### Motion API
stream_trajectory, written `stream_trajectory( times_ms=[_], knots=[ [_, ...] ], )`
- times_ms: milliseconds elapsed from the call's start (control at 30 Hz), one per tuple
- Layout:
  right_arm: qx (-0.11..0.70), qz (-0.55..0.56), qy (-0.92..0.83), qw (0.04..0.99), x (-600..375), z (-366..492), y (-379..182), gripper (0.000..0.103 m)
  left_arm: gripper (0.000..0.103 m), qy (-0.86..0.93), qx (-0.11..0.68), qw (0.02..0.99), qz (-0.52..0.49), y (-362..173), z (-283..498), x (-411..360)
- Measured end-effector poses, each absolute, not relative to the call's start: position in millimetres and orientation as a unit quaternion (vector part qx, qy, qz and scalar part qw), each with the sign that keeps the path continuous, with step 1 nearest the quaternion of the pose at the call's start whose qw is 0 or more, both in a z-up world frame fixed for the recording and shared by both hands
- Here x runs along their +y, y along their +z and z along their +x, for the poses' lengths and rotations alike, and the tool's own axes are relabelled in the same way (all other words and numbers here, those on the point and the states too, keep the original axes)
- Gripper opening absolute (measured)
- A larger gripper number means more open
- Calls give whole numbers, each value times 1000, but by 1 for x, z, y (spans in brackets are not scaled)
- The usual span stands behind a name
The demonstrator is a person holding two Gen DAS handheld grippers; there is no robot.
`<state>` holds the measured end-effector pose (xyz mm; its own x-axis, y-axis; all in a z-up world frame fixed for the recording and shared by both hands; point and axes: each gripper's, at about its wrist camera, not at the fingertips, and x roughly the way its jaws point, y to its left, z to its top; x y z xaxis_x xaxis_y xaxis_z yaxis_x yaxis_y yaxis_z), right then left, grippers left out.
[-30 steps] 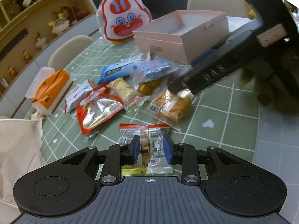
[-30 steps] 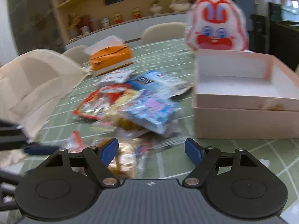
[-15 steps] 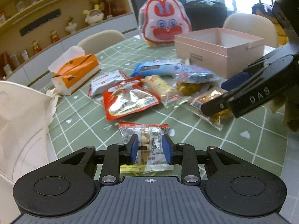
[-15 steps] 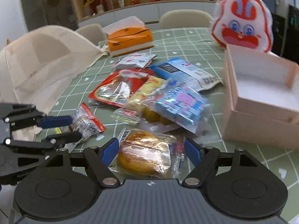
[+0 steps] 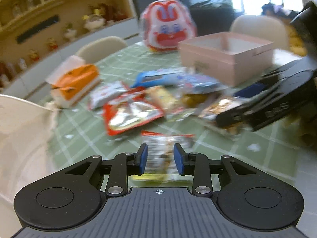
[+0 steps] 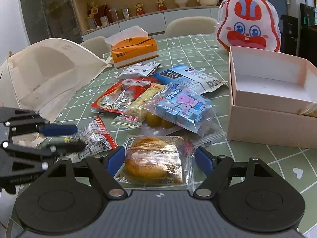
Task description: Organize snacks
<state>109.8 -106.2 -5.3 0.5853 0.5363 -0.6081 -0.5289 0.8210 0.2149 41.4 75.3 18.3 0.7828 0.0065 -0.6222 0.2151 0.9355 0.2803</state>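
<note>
Right wrist view shows the bread packet (image 6: 156, 158) lying on the green checked surface (image 6: 277, 158), right between the blue pads of the right tongs (image 6: 160, 161). Those jaws stand wide, a pad on each side of the wrapper and neither pressing it, so nothing is held there yet. To its left, the left tongs (image 6: 59, 136) have a small red-edged snack packet (image 6: 95, 138) between their pads; the left wrist view is blurred, but that packet (image 5: 164, 152) sits in the narrow gap and the jaws are opening, so I cannot tell whether they grip it.

I judge the step in hand to be picking up single packets from the pile for sorting, with most of the job left. For the right side, the next move calls for closing on the bread packet gently, since the contents look soft and the film slippery, then lifting it clear.

Just beyond lies the rest of the pile: a blue cartoon-pig candy bag (image 6: 182, 107) over yellow sweets, a red foil pouch (image 6: 120, 97), and a blue wafer pack (image 6: 190, 77). The open pink box (image 6: 269, 119) stands to the right, near the pile. A cream tote bag (image 6: 45, 73) slumps at left, with an orange tissue box (image 6: 132, 49) and a rabbit-face bag (image 6: 249, 21) well behind. The candy bag's edge touches the bread wrapper and could drag along.
</note>
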Motion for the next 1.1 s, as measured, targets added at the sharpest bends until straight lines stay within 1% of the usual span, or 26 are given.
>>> stream_trajectory(
  times_ms=[67, 267, 367, 433, 500, 733, 900, 933, 1000, 1100],
  knots=[
    [343, 4, 299, 891, -106, 109, -5, 78, 36, -45, 327, 928, 175, 17, 45, 81],
    [342, 5, 299, 891, -106, 109, -6, 79, 36, -16, 329, 933, 146, 18, 57, 94],
    [342, 5, 299, 891, -106, 109, -6, 79, 36, -15, 336, 936, 101, 19, 63, 106],
    [342, 5, 299, 891, -106, 109, -6, 79, 33, -27, 342, 937, 63, 19, 67, 113],
    [342, 5, 299, 891, -106, 109, -6, 79, 33, -44, 347, 936, 36, 18, 68, 118],
    [342, 5, 298, 891, -106, 108, -5, 80, 34, -63, 339, 937, 53, 15, 63, 111],
    [342, 5, 299, 891, -106, 108, -5, 80, 41, -37, 326, 941, 88, 12, 60, 107],
    [342, 5, 299, 891, -106, 108, -5, 80, 41, -38, 325, 941, 85, 12, 60, 108],
    [342, 5, 299, 891, -107, 108, -5, 80, 36, -44, 326, 941, 72, 12, 61, 112],
    [342, 5, 299, 891, -106, 108, -5, 81, 36, -63, 328, 941, 56, 12, 60, 114]
  ],
)
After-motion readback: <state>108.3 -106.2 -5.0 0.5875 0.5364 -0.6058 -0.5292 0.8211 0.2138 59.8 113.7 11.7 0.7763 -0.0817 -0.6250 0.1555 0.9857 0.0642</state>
